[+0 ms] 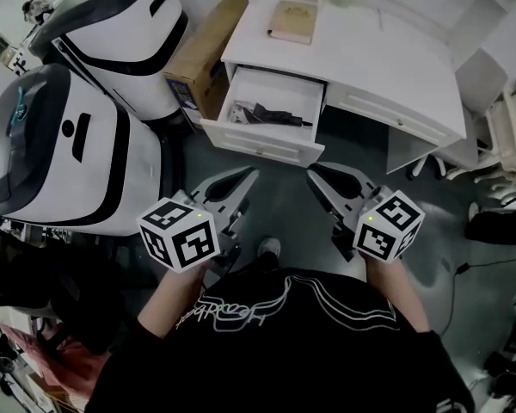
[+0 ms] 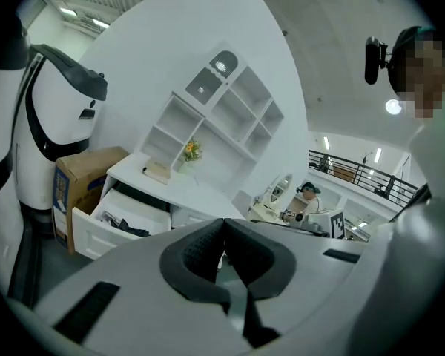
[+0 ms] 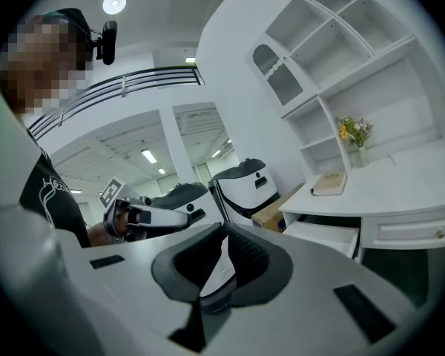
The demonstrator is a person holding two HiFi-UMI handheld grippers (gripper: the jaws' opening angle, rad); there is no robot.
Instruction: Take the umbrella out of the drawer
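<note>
Well short of the furniture, both claws are held out in front of the person at about the same height, their tips pointing toward a white counter.

The left claw has its jaws pressed together. In the left gripper view the two dark ribbed pads meet at the tip of the left claw, with nothing caught between them. The right claw is closed the same way. In the right gripper view its pads touch at the tip of the right claw, and it is empty.

The umbrella is a dark, folded shape lying inside the drawer. The drawer is pulled out from the left end of the counter, and its white front faces the person. In the left gripper view the umbrella shows as a dark bundle on the floor of the drawer. Neither claw touches it, and both are well apart from the drawer across a stretch of dark floor.

On the countertop above the drawer lies a tan book. A small bunch of flowers stands behind it, at the foot of a white shelf unit. A cardboard box leans just beside the left end of the counter. Two large white machines with black trim stand to the left of the box. The toe of the person's shoe shows on the floor between the two claws.
</note>
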